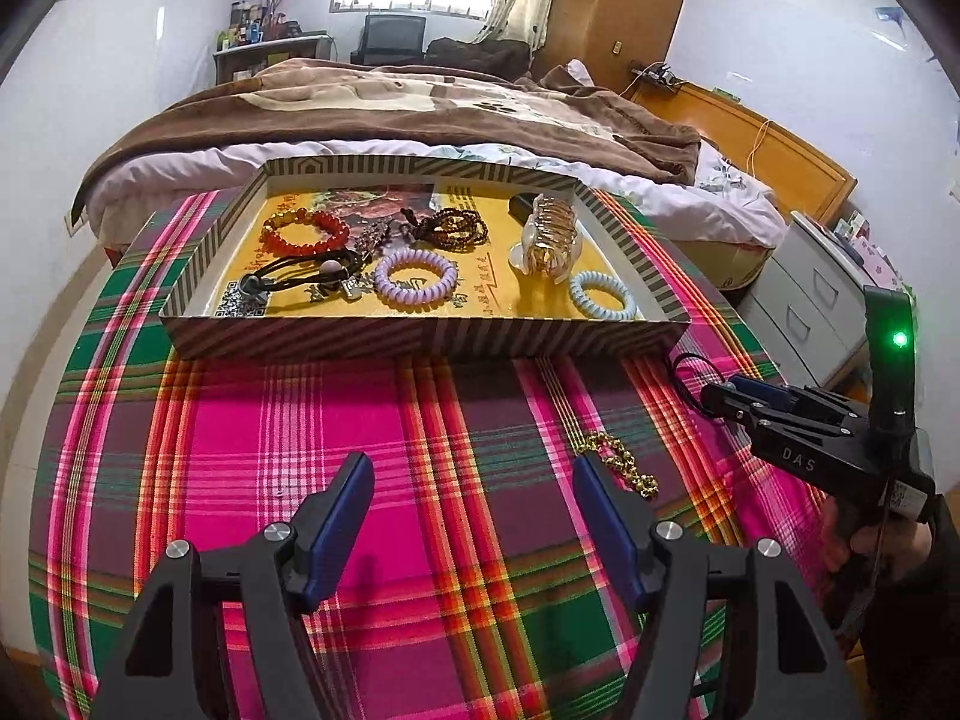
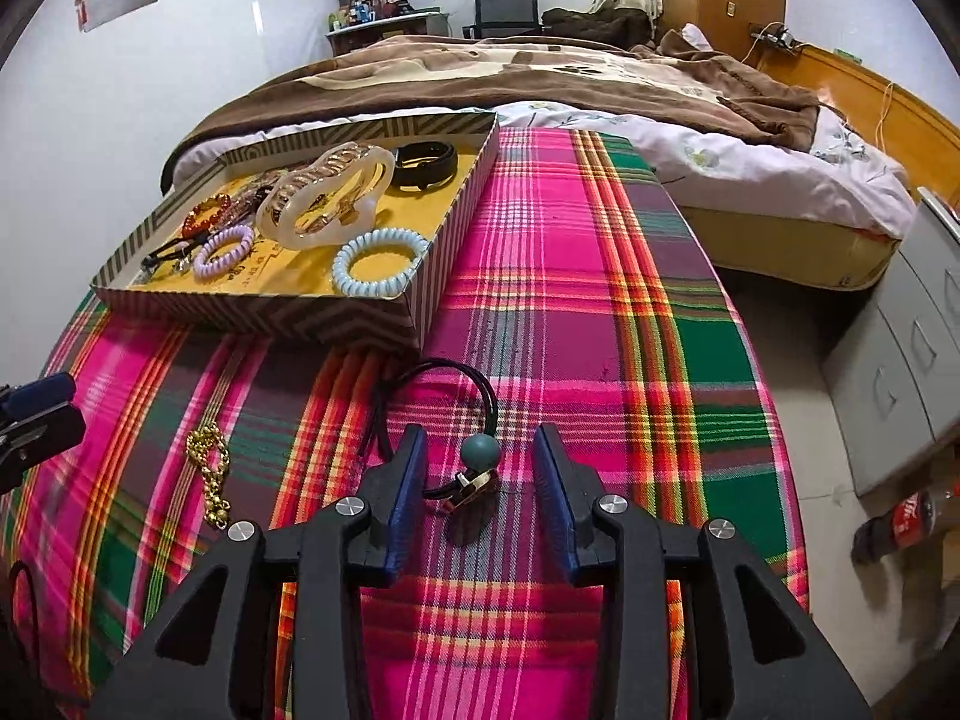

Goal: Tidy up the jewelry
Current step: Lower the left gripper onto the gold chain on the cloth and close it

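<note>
Black cord hair tie (image 2: 447,414) with its teal bead sits flat on the plaid tabletop (image 2: 600,312), just in front of the striped tray (image 2: 264,315). The right gripper (image 2: 480,480) has it framed: the bead and a small metallic charm lie between the blue fingers (image 2: 408,480), which stand apart with clear cloth on both sides, pressing on nothing. The cord's near end slips behind the left finger, so its full loop is hard to trace.

Off to the side, a gold bead chain (image 1: 621,462) lies loose on the cloth, partly cut off behind a finger in the left wrist view. The left gripper (image 1: 474,516) hangs over bare plaid, fingers wide, empty.

In the tray: a red bead bracelet (image 1: 306,231), a lilac coil tie (image 1: 415,277), a pale blue coil tie (image 1: 602,295), a clear hair claw (image 1: 547,240), and dark beads tangled beyond telling apart.
</note>
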